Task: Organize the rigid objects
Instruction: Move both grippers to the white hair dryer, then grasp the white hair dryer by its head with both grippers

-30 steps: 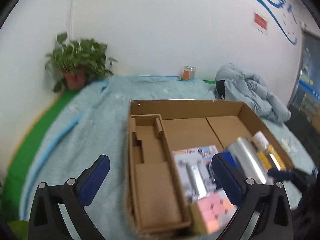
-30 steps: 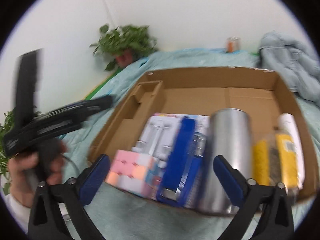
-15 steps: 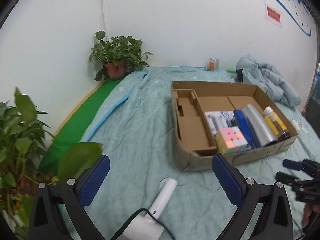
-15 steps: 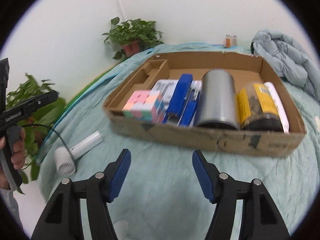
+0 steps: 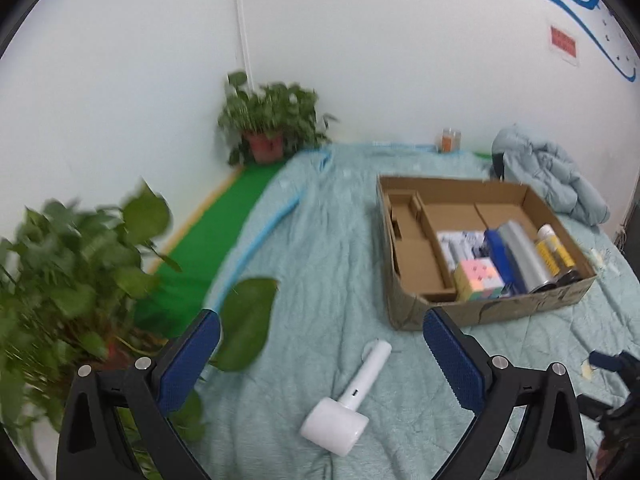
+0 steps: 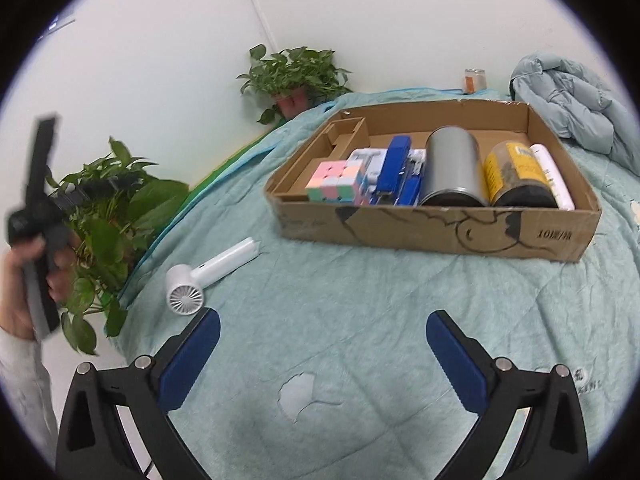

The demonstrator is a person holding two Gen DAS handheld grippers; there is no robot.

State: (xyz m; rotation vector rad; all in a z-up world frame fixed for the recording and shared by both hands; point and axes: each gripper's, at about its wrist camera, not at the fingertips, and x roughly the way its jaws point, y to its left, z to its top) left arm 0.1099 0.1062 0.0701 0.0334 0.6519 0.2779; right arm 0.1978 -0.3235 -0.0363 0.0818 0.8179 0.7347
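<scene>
**On the bed: box packed along its near wall, fan outside, both tools empty**

On the teal quilt [image 6: 400, 312] that covers the whole work surface, your largest item is the cardboard box [image 6: 432, 232], sitting right of centre and toward the far side. Its left side holds an empty cardboard insert [image 5: 416, 240]. Along the near wall of the box, left to right in the right wrist view: pastel cube [image 6: 334, 182], blue stapler [image 6: 394, 170] lying over a white packaged item [image 6: 370, 160], steel tumbler [image 6: 452, 172] on its side, yellow-labelled jar [image 6: 516, 176], white tube [image 6: 552, 178] against the right wall. These touch or nearly touch each other in one row.

Outside the box, the white handheld fan [image 5: 348, 400] lies flat on the quilt, near and left of the box's near-left corner, well apart from it.

Your left gripper [image 5: 320, 360] is spread wide, holding nothing, with the fan lying between its fingers in view. Your right gripper [image 6: 322, 354] is also spread wide and empty, over bare quilt, near side of the box.

Background: puffy jacket [image 6: 580, 100] far right, potted plant [image 6: 296, 76] in the far corner, second plant [image 5: 76, 264] at the near left edge.
</scene>
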